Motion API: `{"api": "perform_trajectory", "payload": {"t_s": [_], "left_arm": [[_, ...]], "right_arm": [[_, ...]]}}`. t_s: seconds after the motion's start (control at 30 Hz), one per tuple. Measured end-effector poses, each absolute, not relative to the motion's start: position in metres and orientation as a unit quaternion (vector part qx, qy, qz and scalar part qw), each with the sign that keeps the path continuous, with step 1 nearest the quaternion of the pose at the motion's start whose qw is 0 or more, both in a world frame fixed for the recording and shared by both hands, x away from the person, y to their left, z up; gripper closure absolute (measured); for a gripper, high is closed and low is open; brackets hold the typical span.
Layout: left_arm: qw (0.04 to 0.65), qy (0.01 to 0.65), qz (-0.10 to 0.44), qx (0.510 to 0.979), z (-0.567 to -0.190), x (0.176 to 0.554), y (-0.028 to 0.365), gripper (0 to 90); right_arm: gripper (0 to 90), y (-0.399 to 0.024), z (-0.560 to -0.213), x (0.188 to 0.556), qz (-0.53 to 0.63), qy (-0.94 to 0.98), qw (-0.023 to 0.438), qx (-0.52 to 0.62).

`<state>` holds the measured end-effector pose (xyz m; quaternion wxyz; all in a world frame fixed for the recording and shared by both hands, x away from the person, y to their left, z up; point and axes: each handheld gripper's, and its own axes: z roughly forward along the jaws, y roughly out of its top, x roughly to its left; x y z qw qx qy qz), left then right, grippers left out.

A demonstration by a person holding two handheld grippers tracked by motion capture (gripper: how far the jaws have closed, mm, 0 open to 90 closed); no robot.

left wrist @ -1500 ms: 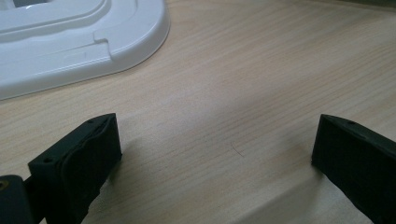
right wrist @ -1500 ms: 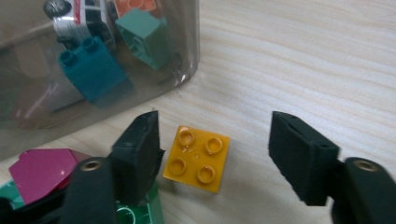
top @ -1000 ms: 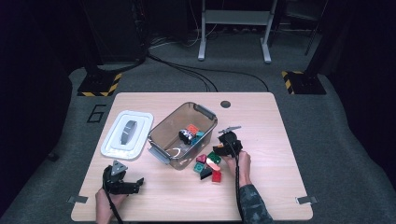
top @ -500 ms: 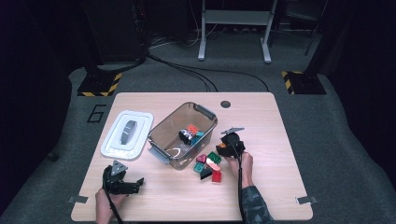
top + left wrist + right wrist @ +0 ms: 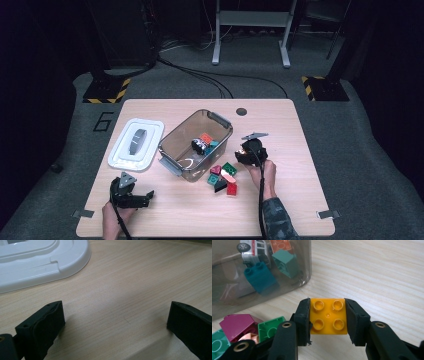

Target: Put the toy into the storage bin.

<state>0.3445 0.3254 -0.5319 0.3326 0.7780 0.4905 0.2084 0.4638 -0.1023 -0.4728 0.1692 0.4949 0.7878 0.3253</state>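
Observation:
A yellow four-stud brick (image 5: 328,317) sits between the black pads of my right gripper (image 5: 327,301). The jaws have just been closing and now press on both its sides, holding it a little above the wood. In the high view my right gripper (image 5: 243,157) hangs just right of the clear bin (image 5: 220,122), above a small pile of loose bricks (image 5: 222,177). My left gripper (image 5: 143,196) rests at the front left of the table. Its jaws stand wide apart over bare wood in the left gripper view (image 5: 115,306).
The bin holds a toy car (image 5: 252,248), a dark teal brick (image 5: 260,277) and a green one (image 5: 285,265). A magenta brick (image 5: 237,323) and a green brick (image 5: 270,327) lie beside my jaws. The bin's white lid (image 5: 136,145) lies left of it.
My right gripper has lifted slightly from the brick pile, next to the bin. The left gripper has stayed where it was.

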Motion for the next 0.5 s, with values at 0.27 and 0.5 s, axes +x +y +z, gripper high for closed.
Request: {"api": "perform_trajectory", "payload": {"t_s": [0.27,0.5], "left_arm": [[0.332,0.49,0.208,0.778,-0.532,0.345,0.325,1.1],[0.332,0.49,0.208,0.778,-0.532,0.344,0.325,1.1]], "right_arm": [[58.5,-0.107,-0.459,0.464,0.325,0.79,0.175,0.489],[58.6,-0.11,-0.444,0.465,0.333,0.786,0.179,0.489]]}}
